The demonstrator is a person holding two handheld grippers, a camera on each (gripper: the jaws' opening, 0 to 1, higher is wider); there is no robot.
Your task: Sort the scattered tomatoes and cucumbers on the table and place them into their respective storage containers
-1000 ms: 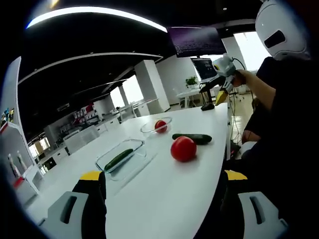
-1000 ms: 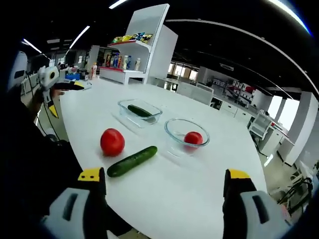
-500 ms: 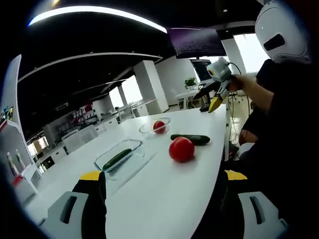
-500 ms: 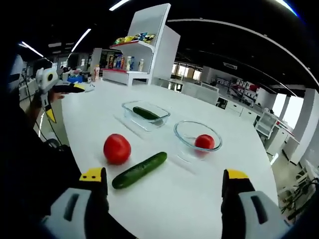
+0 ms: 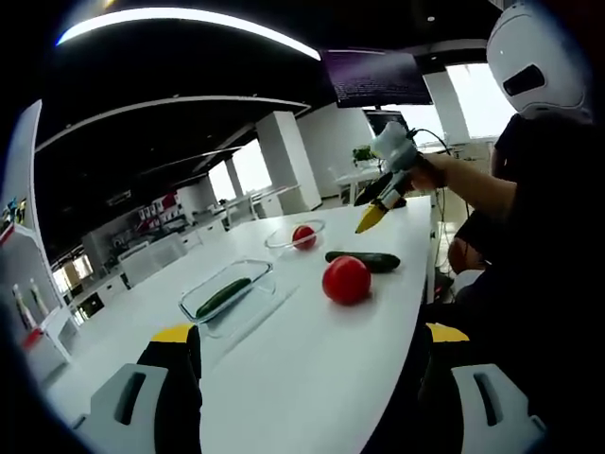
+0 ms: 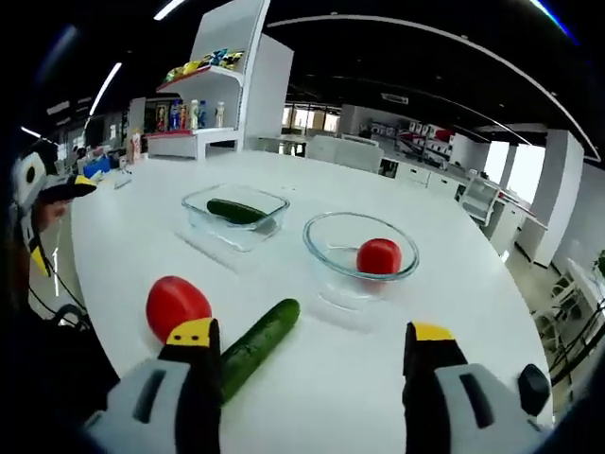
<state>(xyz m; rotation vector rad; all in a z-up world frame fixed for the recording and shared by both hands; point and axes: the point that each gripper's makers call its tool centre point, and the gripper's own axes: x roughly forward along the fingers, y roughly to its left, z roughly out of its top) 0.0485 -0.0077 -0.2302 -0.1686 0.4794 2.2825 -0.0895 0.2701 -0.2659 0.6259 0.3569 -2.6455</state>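
Worktop: white, rounded edge, set in an open office hall.

Loose tomato: on the worktop near the person's edge, beside the loose cucumber; in the left gripper view it lies just in front of that cucumber.

Loose cucumber: lying flat on the worktop, one end running down behind the right gripper's left jaw; also seen in the left gripper view.

Round bowl: clear glass, holding one small tomato; same bowl and tomato in the left gripper view.

Rectangular dish: clear glass, just beside the bowl, holding one cucumber; same dish and cucumber in the left gripper view.

Right gripper: jaws spread wide, nothing between them, above the worktop over the loose cucumber and bowl. Seen from the left gripper view, it is held in a hand, yellow tips angled down toward the loose cucumber.

Left gripper: jaws spread wide, holding nothing, low over the worktop well back from the vegetables.

Shelf unit: white, with bottles and packets, beyond the worktop.
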